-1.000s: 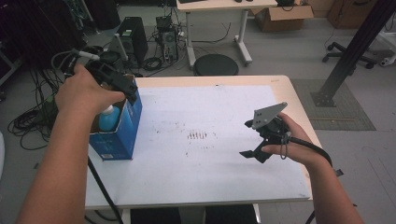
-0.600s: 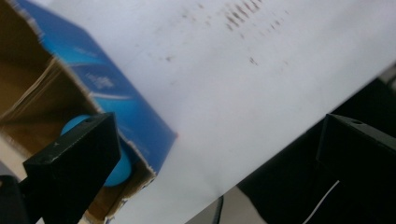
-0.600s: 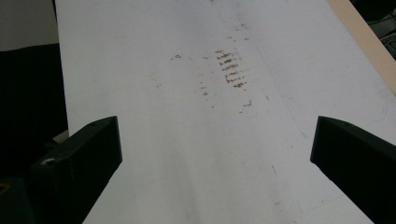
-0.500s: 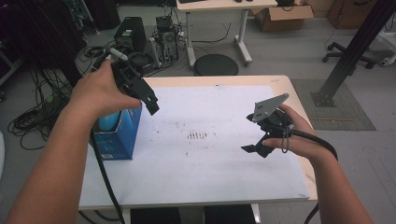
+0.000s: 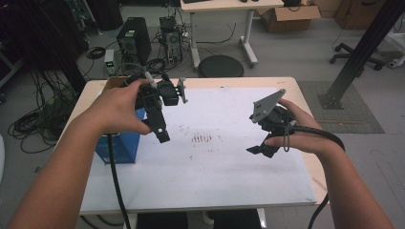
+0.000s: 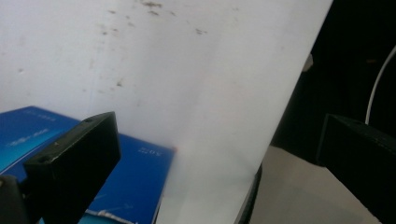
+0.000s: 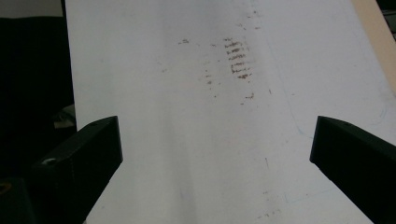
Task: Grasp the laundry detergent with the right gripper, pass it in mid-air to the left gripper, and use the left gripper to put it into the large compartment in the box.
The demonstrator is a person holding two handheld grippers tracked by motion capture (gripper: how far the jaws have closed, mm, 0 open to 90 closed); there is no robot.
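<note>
Blue box (image 5: pixel 118 145) stands at the table's left edge, apparently open-topped. Both grippers, left (image 5: pixel 160 125) and right (image 5: pixel 260 145), hang spread wide and empty above the stained white sheet (image 5: pixel 210 162); cabling litters the floor behind.

Blue box (image 5: pixel 117 145) largely hidden behind left hand (image 5: pixel 117 107) in high view, cut off at frame bottom in left gripper view; print unreadable.

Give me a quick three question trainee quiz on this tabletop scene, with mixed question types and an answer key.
1. True or false: the left gripper grips the blue box.
2. Which gripper is nearer the brown marks? A) left B) right
3. Fill in: the blue box stands at the table's ____ edge, as the high view shows it.

Key: 1 false, its jaws are open and empty. 2 A. 3 left.
</note>
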